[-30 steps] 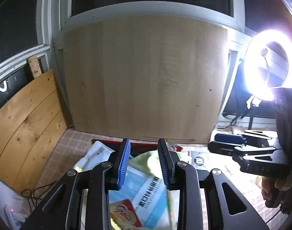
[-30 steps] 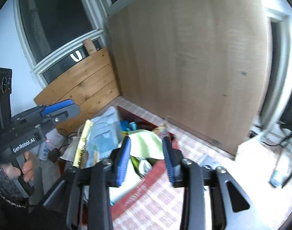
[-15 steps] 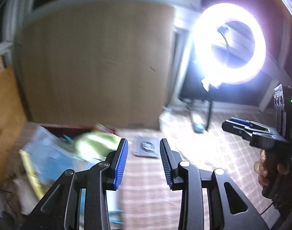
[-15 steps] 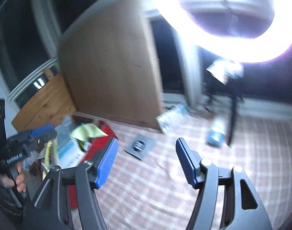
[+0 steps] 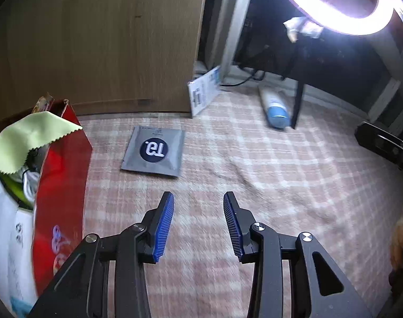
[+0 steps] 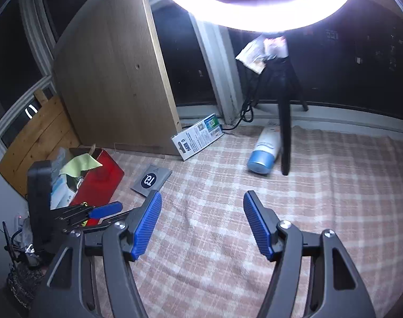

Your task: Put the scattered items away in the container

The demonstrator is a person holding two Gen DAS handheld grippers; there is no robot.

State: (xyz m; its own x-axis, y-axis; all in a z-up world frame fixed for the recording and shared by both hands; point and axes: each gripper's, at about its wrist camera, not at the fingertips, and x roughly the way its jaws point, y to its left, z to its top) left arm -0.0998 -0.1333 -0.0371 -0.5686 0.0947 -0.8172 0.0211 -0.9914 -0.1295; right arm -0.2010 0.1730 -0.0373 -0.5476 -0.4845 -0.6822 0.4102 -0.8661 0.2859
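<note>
Bare blanket ahead; tripod leg stands touching tube.

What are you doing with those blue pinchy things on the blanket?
Someone is tidying up with two handheld tongs. Both the left tongs and the right tongs are open and empty, hanging over the checked blanket. The red box is already stuffed with things, with a green cloth on top. Still lying out are a grey packet, a blue-capped bottle and a white carton.
</note>
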